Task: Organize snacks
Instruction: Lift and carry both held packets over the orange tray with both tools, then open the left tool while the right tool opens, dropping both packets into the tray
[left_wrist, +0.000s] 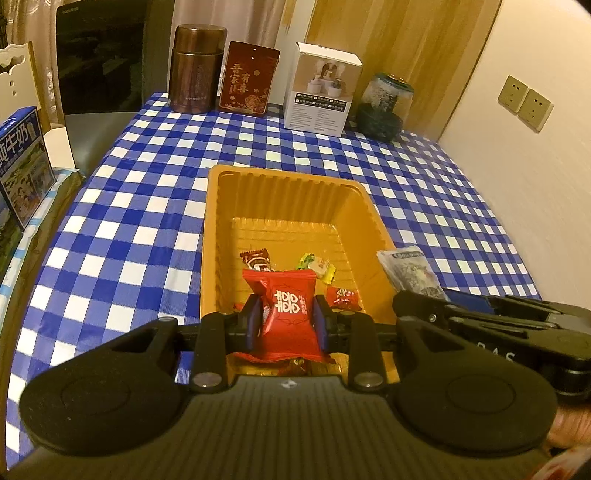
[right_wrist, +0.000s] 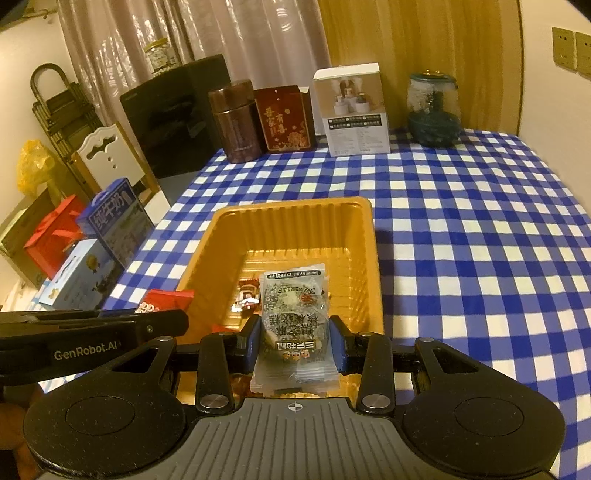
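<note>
An orange plastic tray (left_wrist: 284, 181) (right_wrist: 295, 210) sits on the blue-and-white checked tablecloth. Several small wrapped snacks lie on its floor, among them a brown-red one (left_wrist: 256, 260) and a yellow-green one (left_wrist: 316, 266). My left gripper (left_wrist: 285, 314) is shut on a red snack packet (left_wrist: 288, 314), held over the tray's near end. My right gripper (right_wrist: 295, 332) is shut on a clear grey-printed snack packet (right_wrist: 293, 314) above the tray's near right part. In the left wrist view the right gripper (left_wrist: 413, 301) and its packet (left_wrist: 410, 269) show at the right; in the right wrist view the left gripper's arm (right_wrist: 92, 336) and red packet (right_wrist: 164, 301) show at the left.
Along the table's far edge stand a brown canister (left_wrist: 195, 70), a dark red box (left_wrist: 247, 83), a white carton (left_wrist: 321, 88) and a dark glass jar (left_wrist: 384, 107). Blue boxes (right_wrist: 110, 221) and a red box (right_wrist: 51, 240) sit beyond the left edge. A wall (left_wrist: 535, 166) rises on the right.
</note>
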